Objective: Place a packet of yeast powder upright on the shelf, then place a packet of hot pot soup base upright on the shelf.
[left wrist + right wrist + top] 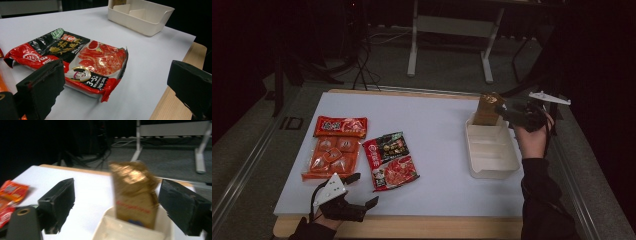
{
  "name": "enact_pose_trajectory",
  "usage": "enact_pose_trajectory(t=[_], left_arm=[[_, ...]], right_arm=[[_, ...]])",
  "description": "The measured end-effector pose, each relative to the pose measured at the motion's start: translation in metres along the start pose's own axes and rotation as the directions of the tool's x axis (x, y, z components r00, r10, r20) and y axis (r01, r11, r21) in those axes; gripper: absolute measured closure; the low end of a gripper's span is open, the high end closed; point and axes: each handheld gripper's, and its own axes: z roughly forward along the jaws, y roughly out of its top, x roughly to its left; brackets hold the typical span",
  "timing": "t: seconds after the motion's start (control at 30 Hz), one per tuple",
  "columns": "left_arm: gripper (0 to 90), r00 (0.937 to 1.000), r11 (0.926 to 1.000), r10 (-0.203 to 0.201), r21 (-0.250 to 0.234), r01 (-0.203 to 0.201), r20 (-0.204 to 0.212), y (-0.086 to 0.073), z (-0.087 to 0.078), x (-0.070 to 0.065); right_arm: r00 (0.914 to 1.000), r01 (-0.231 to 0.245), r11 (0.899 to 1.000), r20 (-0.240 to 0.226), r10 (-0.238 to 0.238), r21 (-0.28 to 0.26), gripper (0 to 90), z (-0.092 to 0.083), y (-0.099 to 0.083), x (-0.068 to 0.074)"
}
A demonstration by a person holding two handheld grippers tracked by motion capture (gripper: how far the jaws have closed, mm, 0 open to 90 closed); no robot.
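At the tray's (492, 172) far end, gold packet (487, 107) upright — right gripper (507, 112) jaws wide, gripping nothing.

Dim lab or test room. White-topped bench (437, 130); grey floor with trailing cables (362, 65). White metal table frame (452, 30) behind.
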Motion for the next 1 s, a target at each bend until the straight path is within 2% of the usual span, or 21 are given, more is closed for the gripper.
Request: enact_pose_trajectory(t=[0.03,0.17,0.27,0.33,0.47,0.53,0.57,0.6,0.7,0.77,0.8,0.83,0.9,1.0], left_arm=[[2.0,1.0000,1.0000,0.001,0.002,-0.001,-0.001,0.000,0.000,0.000],[2.0,0.9999,0.9998,0.004,0.017,-0.004,-0.015,0.000,0.002,0.000],[2.1,1.0000,0.9997,-0.009,0.024,0.009,-0.002,-0.001,0.002,0.000],[2.1,0.9999,0.9999,-0.014,0.007,0.014,0.004,0.000,0.002,0.000],[2.1,0.9998,0.9997,-0.014,-0.020,0.014,-0.013,0.003,-0.001,0.000],[2.0,0.9995,0.9997,-0.020,-0.014,0.019,-0.025,0.004,-0.001,0.001],[2.0,0.9985,0.9987,-0.051,-0.003,0.051,-0.020,0.007,-0.002,0.003],[2.1,0.9971,0.9972,-0.074,0.002,0.074,-0.015,0.008,-0.002,0.004],[2.1,0.9947,0.9945,-0.103,0.022,0.103,-0.009,0.012,-0.003,0.007],[2.0,0.9931,0.9928,-0.117,0.027,0.116,0.011,0.015,-0.004,0.011],[2.1,0.9920,0.9922,-0.123,0.027,0.122,0.028,0.017,-0.006,0.012],[3.5,0.9924,0.9924,-0.121,0.027,0.120,0.022,0.018,-0.006,0.012],[4.7,0.9948,0.9937,-0.102,0.046,0.102,-0.002,0.021,-0.008,0.013],[4.7,0.9941,0.9907,-0.108,0.082,0.108,-0.009,0.025,-0.006,0.015]], right_arm=[[0.9993,0.003,1.000,-0.036,-0.003,-0.003,12.9,-0.004,-0.004,0.005],[0.9924,0.036,0.999,-0.117,-0.037,-0.015,13.5,-0.016,-0.020,0.026],[0.9842,0.079,0.997,-0.158,-0.080,-0.016,13.8,-0.023,-0.032,0.043],[0.9783,0.103,0.995,-0.179,-0.104,-0.014,14.0,-0.028,-0.039,0.054],[0.9681,0.131,0.991,-0.213,-0.132,-0.020,14.0,-0.037,-0.046,0.067],[0.9648,0.130,0.991,-0.227,-0.133,-0.026,14.0,-0.040,-0.048,0.070],[0.9623,0.128,0.991,-0.238,-0.132,-0.035,14.0,-0.043,-0.050,0.073],[0.9553,0.131,0.990,-0.261,-0.139,-0.047,14.0,-0.050,-0.053,0.080],[0.9507,0.145,0.987,-0.266,-0.159,-0.071,13.9,-0.062,-0.058,0.088],[0.9473,0.150,0.986,-0.274,-0.166,-0.078,13.8,-0.066,-0.062,0.091],[0.9482,0.157,0.984,-0.266,-0.174,-0.081,13.5,-0.068,-0.064,0.093],[0.9503,0.168,0.982,-0.251,-0.184,-0.086,13.1,-0.070,-0.067,0.095],[0.9488,0.176,0.980,-0.249,-0.195,-0.095,12.9,-0.071,-0.072,0.098],[0.9437,0.185,0.977,-0.258,-0.207,-0.105,13.0,-0.073,-0.081,0.103]])
